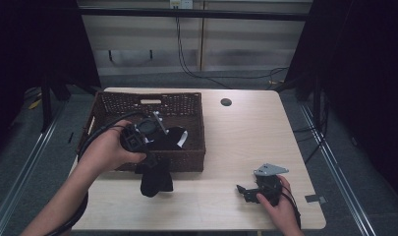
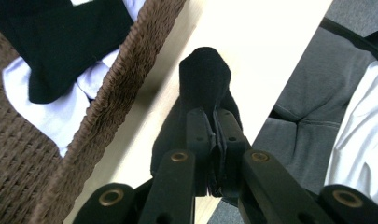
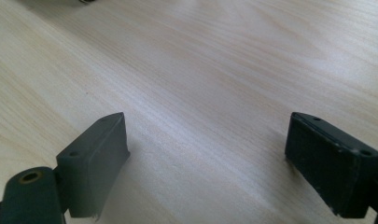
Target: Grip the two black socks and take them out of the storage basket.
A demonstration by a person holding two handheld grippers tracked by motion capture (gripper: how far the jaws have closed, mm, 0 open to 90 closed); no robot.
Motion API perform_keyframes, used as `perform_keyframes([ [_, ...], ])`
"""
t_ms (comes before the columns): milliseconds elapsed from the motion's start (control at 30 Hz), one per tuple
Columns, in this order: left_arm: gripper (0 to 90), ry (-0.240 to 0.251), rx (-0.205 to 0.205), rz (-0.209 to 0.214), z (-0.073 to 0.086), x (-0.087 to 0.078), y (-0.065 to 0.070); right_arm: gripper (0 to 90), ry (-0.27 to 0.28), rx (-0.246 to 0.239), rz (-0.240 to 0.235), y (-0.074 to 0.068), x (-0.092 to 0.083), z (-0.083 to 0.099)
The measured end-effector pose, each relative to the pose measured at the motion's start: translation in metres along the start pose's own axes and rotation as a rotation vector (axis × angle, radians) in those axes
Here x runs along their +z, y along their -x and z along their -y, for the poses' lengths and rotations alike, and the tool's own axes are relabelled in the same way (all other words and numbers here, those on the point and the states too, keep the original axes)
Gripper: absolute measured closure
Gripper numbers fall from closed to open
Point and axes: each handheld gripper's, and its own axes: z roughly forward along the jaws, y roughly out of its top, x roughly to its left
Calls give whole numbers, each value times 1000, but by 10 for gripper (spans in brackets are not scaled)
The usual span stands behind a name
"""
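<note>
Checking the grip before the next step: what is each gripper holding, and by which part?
The left gripper is shut on a black sock, pinched at one end, the rest hanging. The right gripper is open, holding nothing.

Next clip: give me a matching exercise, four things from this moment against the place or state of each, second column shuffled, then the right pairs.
Things
1. left tongs
2. right tongs
3. black sock
4. white cloth

Place or state
A. lying inside the wicker basket
B. open above bare table
C. shut on dark fabric
D. hanging over the tabletop in front of the basket

Pairs: 1-C, 2-B, 3-D, 4-A
</note>
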Motion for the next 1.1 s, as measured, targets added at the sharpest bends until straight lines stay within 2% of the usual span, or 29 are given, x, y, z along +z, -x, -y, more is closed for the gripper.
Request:
perform_keyframes([
  [233, 854, -18, -18, 10, 1, 22, -7, 124, 1, -3, 0, 0, 0, 0],
  [367, 848, -48, -4, 2, 1, 32, -9, 124, -1, -1, 1, 0, 0, 0],
  [633, 771, -29, -17, 9, 0, 44, -12, 124, -1, 0, 1, 0, 0, 0],
  [700, 725, -20, -38, 10, 0, 44, -14, 124, -3, -2, 0, 0, 0, 0],
  [833, 699, -33, -39, 11, -1, 42, -15, 124, -1, 1, 0, 0, 0, 0],
  [900, 663, -17, -56, 9, -1, 39, -16, 124, 0, -2, -1, 0, 0, 0],
  [1033, 643, 1, -53, 1, -1, 31, -19, 124, -1, -2, 0, 0, 0, 0],
  [1100, 639, 23, -60, -4, -2, 20, -23, 124, 0, -2, 0, 0, 0, 0],
])
